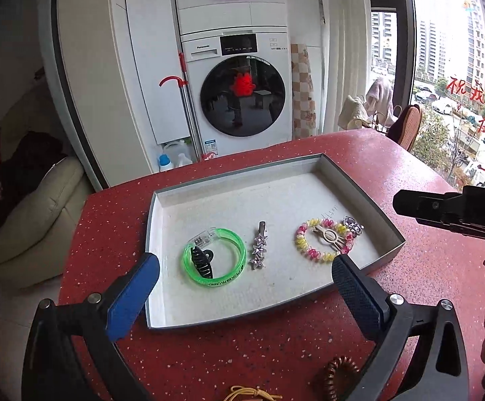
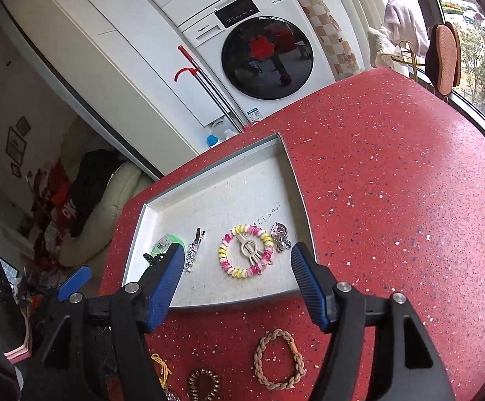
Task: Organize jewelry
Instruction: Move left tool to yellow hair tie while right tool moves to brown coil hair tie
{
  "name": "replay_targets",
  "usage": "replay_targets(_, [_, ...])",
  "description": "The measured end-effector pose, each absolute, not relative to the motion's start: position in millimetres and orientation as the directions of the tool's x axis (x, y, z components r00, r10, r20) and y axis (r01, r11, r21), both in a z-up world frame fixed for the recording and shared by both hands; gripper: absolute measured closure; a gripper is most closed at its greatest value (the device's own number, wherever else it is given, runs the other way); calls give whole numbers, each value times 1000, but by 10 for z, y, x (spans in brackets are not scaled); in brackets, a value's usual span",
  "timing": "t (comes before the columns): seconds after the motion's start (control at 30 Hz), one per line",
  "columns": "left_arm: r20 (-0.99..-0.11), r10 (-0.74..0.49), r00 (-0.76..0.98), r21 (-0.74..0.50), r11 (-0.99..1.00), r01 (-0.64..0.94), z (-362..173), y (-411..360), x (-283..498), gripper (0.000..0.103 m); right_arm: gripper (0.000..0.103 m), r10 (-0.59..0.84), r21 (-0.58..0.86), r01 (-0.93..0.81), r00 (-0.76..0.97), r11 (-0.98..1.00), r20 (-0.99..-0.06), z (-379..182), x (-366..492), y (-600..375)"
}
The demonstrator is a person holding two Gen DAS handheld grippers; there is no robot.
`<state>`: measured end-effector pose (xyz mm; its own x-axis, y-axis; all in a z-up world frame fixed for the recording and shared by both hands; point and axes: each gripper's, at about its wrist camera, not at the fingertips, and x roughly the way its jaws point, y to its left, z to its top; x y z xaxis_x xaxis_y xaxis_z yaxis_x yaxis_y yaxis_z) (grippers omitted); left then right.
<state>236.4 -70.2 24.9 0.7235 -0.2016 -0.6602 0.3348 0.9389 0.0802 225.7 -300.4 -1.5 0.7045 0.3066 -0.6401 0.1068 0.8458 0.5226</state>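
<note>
- A red speckled table (image 1: pixel 275 361) is seen carrying everything; a white washing machine (image 1: pixel 239 93) stands behind it.
- A shallow grey tray (image 1: pixel 162 220) with a pale floor is set on the table, and most of the jewelry is laid inside it.
- The left hand-held gripper (image 1: pixel 245 279) is held above the near edge of the tray with its blue-padded jaws spread wide; nothing is gripped between them.
- The right hand-held gripper (image 2: pixel 235 277) is also held over the tray's near edge, its jaws parted well apart and empty.
- A green translucent bangle (image 1: pixel 214 256) is laid in the left part of the tray, with a black claw clip (image 1: pixel 202 260) resting inside its ring and a clear clip touching its far rim.
- A pink, yellow and white beaded bracelet (image 2: pixel 246 250) is placed in the right part of the tray, with a cream hair clip (image 2: pixel 250 247) lying across it.
- A silver star barrette (image 1: pixel 259 247) is laid between the bangle and the beaded bracelet, apart from both.
- A small silver charm piece (image 2: pixel 280 235) is found just beside the beaded bracelet, near the tray's right wall.
- Outside the tray, on the near part of the table, a braided tan bracelet (image 2: pixel 279 359), a brown coil hair tie (image 2: pixel 202 384) and a yellow cord (image 2: pixel 162 367) are left lying.
</note>
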Motion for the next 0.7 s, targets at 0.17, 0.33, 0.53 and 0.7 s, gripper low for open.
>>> replay_targets(0.17, [-674, -208, 709, 15, 955, 295, 231, -436, 2154, 0, 22, 300, 500, 86, 709, 862, -638, 64, 1988, -2924])
replay_targets(0.33, [-682, -188, 707, -4, 967, 253, 183, -200, 1989, 0, 18, 275, 470, 71, 730, 880, -626, 156, 1703, -2826])
replay_targets(0.53, [-696, -184, 694, -26, 973, 231, 121, 51, 1752, 0, 16, 225, 364, 27, 743, 931, -631, 214, 1396, -2617])
replay_targets(0.7, [-733, -165, 660, -29, 977, 211, -51, 166, 1608, 0, 16, 228, 363, 31, 727, 931, -648, 124, 1218, -2523])
